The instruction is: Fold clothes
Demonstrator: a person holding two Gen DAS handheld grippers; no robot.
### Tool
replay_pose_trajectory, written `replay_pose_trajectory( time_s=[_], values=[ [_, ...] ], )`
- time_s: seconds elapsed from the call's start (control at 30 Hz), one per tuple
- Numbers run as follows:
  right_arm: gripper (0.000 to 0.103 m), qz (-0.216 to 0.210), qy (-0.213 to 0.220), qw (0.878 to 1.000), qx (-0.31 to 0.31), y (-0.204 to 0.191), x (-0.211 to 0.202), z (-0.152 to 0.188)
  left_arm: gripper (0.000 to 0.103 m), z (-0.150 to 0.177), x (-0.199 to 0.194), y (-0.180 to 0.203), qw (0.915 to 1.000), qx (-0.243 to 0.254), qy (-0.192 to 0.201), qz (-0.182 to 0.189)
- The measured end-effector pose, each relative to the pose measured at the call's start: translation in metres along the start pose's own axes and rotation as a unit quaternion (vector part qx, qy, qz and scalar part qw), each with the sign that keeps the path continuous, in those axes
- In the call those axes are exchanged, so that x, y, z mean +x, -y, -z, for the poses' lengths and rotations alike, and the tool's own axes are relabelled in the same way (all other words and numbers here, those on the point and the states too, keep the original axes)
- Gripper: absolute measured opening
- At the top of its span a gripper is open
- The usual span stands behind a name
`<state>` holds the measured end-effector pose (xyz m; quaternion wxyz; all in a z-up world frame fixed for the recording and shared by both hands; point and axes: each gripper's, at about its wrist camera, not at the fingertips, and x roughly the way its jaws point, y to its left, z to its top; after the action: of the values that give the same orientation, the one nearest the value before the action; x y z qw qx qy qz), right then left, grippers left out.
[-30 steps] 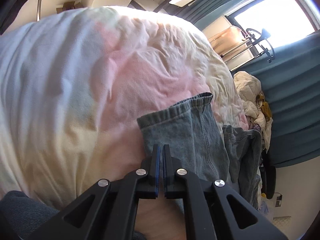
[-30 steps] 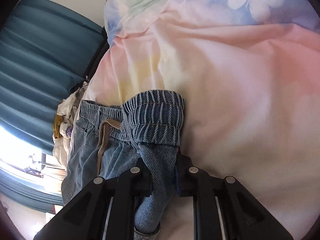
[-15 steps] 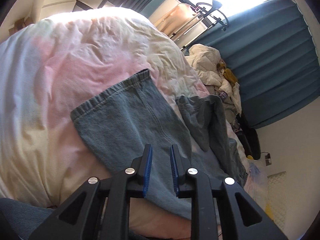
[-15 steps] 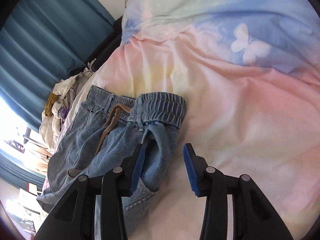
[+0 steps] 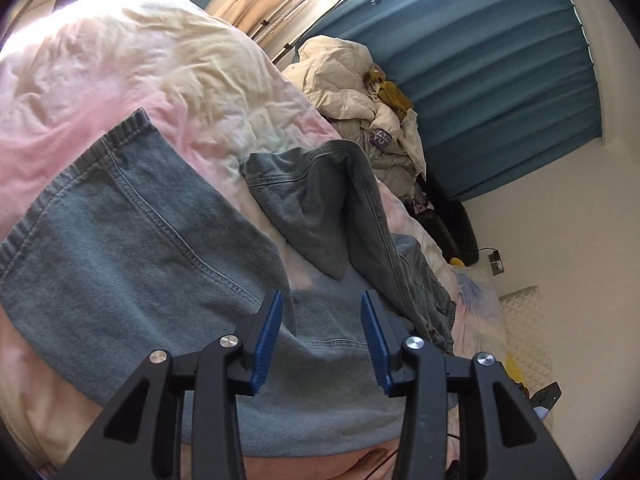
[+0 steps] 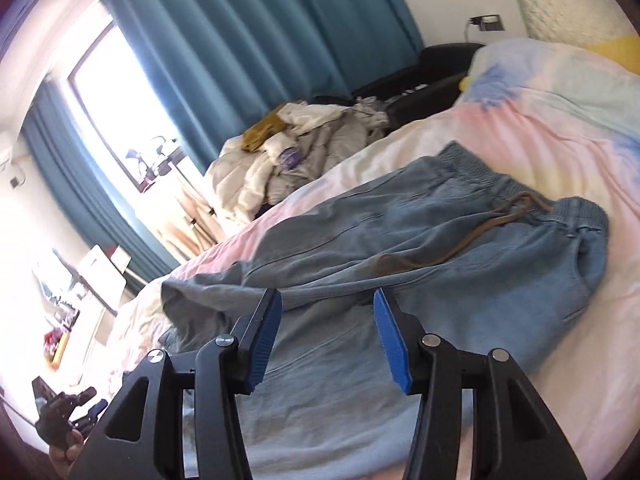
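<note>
Blue denim trousers (image 6: 460, 248) lie spread on the pastel bedspread (image 6: 560, 120), elastic waistband and brown drawstring (image 6: 472, 236) at the right. In the left wrist view one leg with its hem (image 5: 132, 232) lies flat at left and the other leg (image 5: 320, 208) is bunched and folded over. My left gripper (image 5: 322, 336) is open and empty above the denim. My right gripper (image 6: 326, 340) is open and empty above the trousers' leg part.
A pile of white and grey clothes (image 6: 296, 160) lies beyond the bed's far edge below teal curtains (image 6: 260, 32). A black chair (image 6: 440, 64) stands by the wall. A bright window (image 6: 116, 92) and a cluttered desk (image 6: 80, 292) are at left.
Both grippers have opened wide and let go of the trousers. Both have pulled back and swung towards the curtains, and the trousers now lie spread flatter on the bed.
</note>
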<state>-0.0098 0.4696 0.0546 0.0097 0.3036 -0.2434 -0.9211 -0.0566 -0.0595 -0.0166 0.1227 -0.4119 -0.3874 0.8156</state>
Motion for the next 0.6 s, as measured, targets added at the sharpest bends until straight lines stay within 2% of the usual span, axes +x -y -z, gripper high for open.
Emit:
replay_pose_trajectory(
  time_s=[0.1,0.23,0.3,0.43,0.6],
  values=[
    [0.049,-0.06,-0.032,0.997,-0.035,-0.065,0.043,0.038,0.041,-0.01,0.017,-0.001,0.9998,0.003,-0.013,-0.013],
    [0.049,-0.093,-0.093,0.987,-0.088,-0.129,0.109,0.077,0.041,-0.023,0.033,0.003,0.9988,0.028,-0.008,-0.041],
    [0.049,-0.094,-0.112,0.981,-0.126,-0.155,0.14,0.093,0.041,-0.03,0.042,0.001,0.9986,0.034,-0.01,-0.039],
    [0.049,-0.085,-0.122,0.965,-0.215,-0.192,0.191,0.12,0.041,-0.045,0.062,-0.019,0.9997,0.007,-0.007,-0.022],
    [0.049,-0.087,-0.127,0.94,-0.305,-0.23,0.246,0.143,0.041,-0.056,0.082,-0.048,0.9994,-0.014,-0.007,-0.032]
  ],
)
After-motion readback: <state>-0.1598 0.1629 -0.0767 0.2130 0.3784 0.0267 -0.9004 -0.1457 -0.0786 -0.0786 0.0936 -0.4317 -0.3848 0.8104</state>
